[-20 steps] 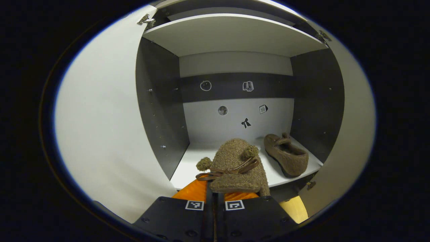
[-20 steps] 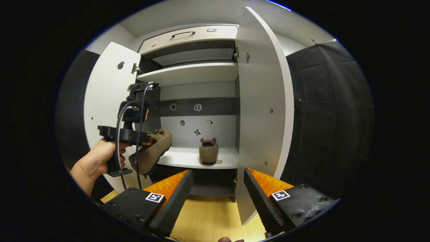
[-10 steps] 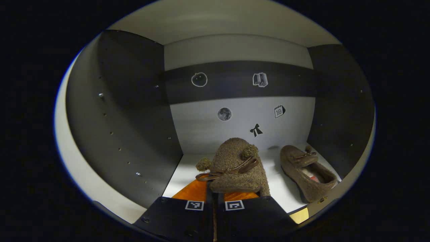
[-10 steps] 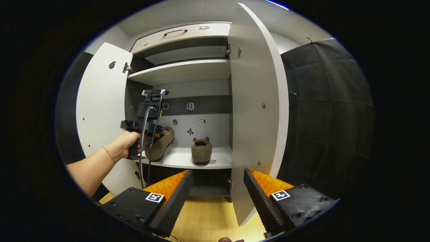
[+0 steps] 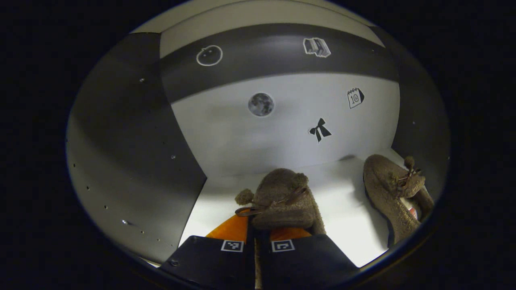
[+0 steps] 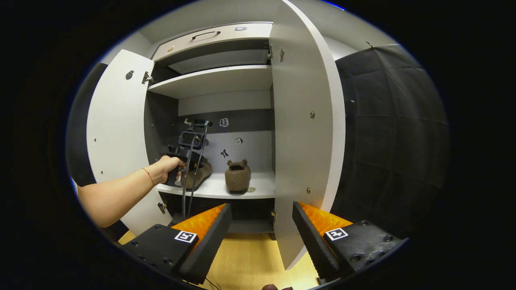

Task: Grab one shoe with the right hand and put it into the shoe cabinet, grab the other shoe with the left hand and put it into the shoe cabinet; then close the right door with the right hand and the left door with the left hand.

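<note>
— Where's your left gripper [image 5: 258,237]?
— Inside the shoe cabinet [image 6: 217,80], pinching the second shoe [image 5: 282,201] over the shelf [image 5: 346,225]. The first shoe [image 5: 389,189] lies to its right, apart.
— And the right gripper [image 6: 262,233]?
— Spread, empty, outside; the right door's [image 6: 306,133] edge stands just ahead.

Dim, shadowed cabinet interior [image 5: 133,133]; sharp focus, edges bowed by fisheye.

A pale yellow wooden floor [image 6: 250,266] lay under the scene. To the right hung a black quilted cloth wall [image 6: 387,133], dim and creased, with a plain white wall [image 6: 342,48] above it. The light was soft, brightest near the floor.
</note>
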`<state>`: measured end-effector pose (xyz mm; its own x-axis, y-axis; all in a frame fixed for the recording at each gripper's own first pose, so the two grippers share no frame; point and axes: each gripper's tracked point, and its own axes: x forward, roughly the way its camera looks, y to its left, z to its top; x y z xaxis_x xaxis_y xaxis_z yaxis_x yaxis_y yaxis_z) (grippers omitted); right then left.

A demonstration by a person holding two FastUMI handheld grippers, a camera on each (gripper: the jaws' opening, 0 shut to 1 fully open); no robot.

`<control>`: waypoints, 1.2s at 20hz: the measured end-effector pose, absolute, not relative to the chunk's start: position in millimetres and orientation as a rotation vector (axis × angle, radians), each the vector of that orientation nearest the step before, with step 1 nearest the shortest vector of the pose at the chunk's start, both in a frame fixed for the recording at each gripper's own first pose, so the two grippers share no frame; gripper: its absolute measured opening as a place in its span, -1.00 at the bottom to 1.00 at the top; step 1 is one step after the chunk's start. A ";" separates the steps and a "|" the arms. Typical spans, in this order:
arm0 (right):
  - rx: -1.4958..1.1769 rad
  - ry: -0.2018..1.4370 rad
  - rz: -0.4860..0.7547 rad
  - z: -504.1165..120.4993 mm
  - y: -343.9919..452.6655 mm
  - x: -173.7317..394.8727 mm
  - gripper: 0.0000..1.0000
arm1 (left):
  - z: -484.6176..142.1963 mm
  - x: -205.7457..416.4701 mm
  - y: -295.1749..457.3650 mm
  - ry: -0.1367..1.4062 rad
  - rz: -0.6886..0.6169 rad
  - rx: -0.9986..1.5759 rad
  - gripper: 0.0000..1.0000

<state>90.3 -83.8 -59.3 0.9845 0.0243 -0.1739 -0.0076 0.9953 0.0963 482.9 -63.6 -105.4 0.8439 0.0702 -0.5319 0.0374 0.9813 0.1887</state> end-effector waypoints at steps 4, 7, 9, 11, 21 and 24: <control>0.097 0.179 0.025 -59.9 -81.7 91.6 0.96 | -101.5 478.7 -62.7 0.570 0.016 0.215 -0.57; 0.109 0.178 0.031 -57.0 -80.7 91.5 0.96 | -93.2 470.5 -58.0 0.547 0.023 0.202 -0.14; 0.108 0.174 0.035 -54.1 -81.5 89.4 0.96 | -84.7 459.4 -56.0 0.514 0.016 0.180 0.08; 0.105 0.165 0.041 -49.1 -80.3 87.1 0.96 | -78.1 444.8 -57.4 0.488 -0.004 0.154 0.46; 0.117 0.106 0.068 -17.5 -76.5 62.2 0.96 | -9.3 334.7 -70.3 0.288 -0.087 0.129 0.92; 0.115 0.102 0.074 -14.1 -78.1 52.9 0.96 | 16.0 290.3 -76.2 0.214 -0.100 0.100 0.92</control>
<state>52.9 -78.1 -14.1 0.9921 0.0795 -0.0972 -0.0677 0.9906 0.1186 290.3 -76.2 16.0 0.9723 -0.0886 -0.2162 0.1099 0.9900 0.0887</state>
